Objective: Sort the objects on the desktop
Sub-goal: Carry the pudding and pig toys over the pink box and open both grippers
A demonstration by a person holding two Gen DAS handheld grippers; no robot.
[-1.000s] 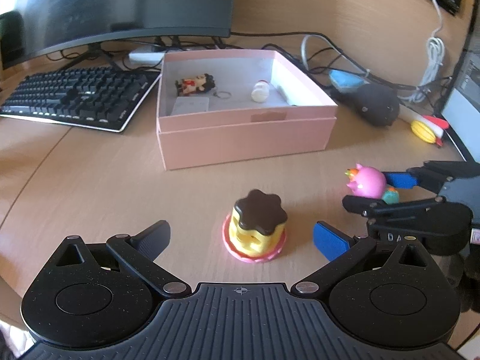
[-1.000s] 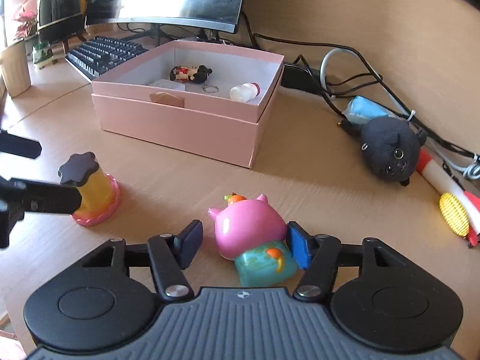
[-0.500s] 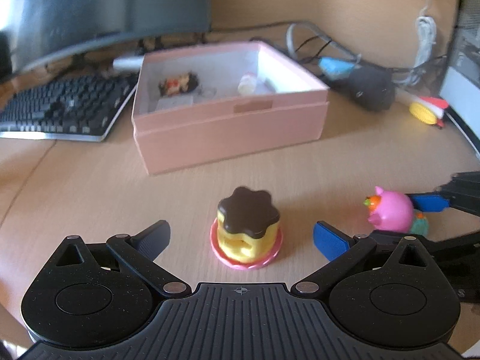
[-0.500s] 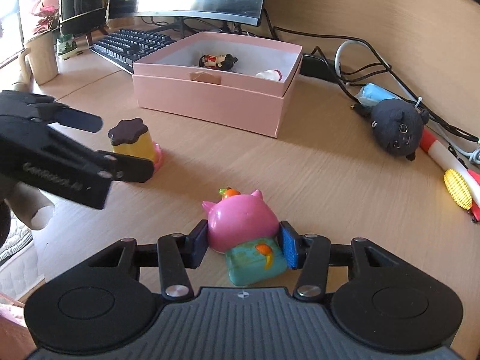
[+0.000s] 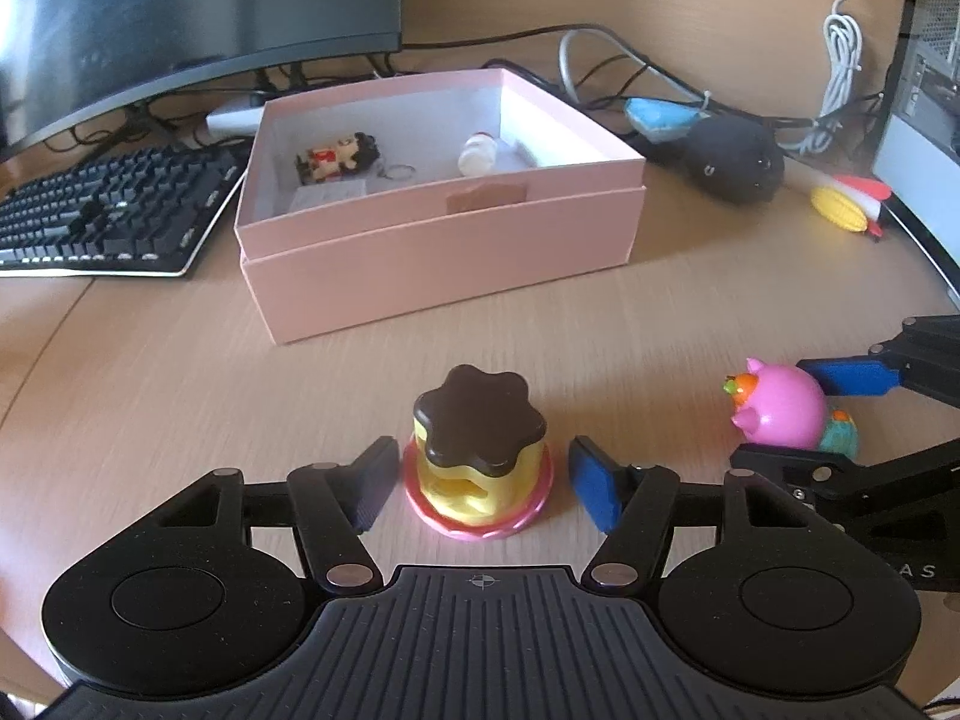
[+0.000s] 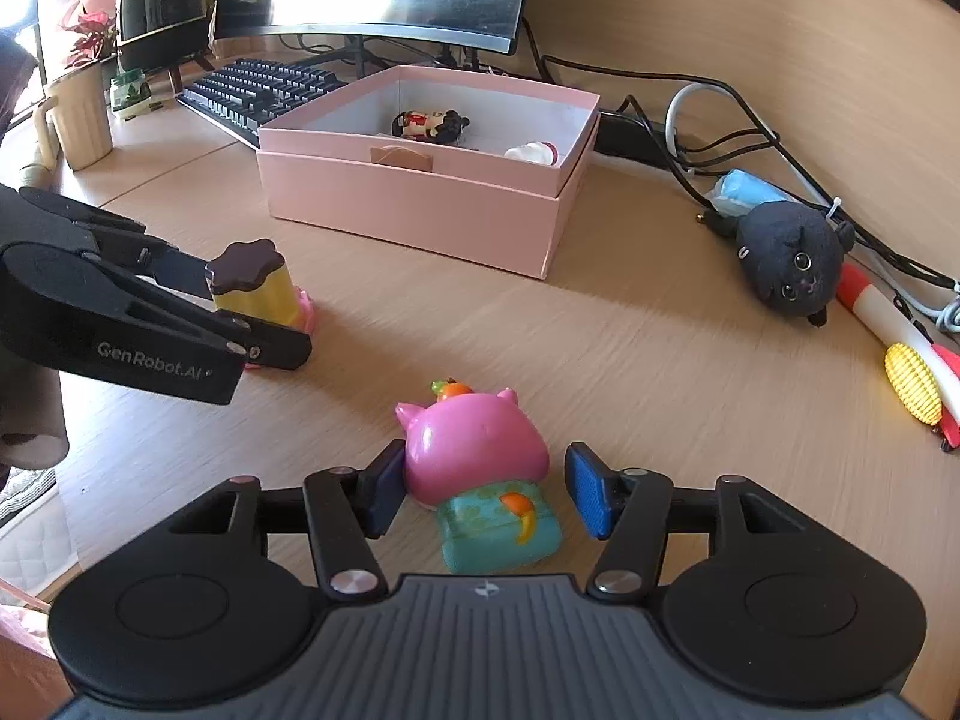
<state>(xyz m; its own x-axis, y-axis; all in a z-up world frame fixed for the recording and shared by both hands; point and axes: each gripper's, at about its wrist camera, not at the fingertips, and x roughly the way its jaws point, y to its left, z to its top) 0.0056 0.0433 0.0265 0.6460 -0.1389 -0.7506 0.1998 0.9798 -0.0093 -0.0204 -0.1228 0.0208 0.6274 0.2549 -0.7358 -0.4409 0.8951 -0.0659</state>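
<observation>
Both toys stand on the surface (image 5: pixel 600 324) before the pink box (image 5: pixel 444 258), mid-pickup: the left gripper (image 5: pixel 483 483) is closing around the pudding toy (image 5: pixel 477 450) (pads not yet touching); the right gripper (image 6: pixel 486 492) is opening, pig toy (image 6: pixel 474 450) between its pads, so each must clamp before lifting.

Keyboard (image 5: pixel 102 210); monitor (image 5: pixel 180 18); mug (image 6: pixel 75 120)

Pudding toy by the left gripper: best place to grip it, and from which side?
Grip the yellow body of the pudding toy below its overhanging brown cap, above the flared pink base, coming from the near side, angled down. It stands upright and its sides look roughly parallel there. The left gripper already straddles it and is closing, fingers not yet touching.
</observation>
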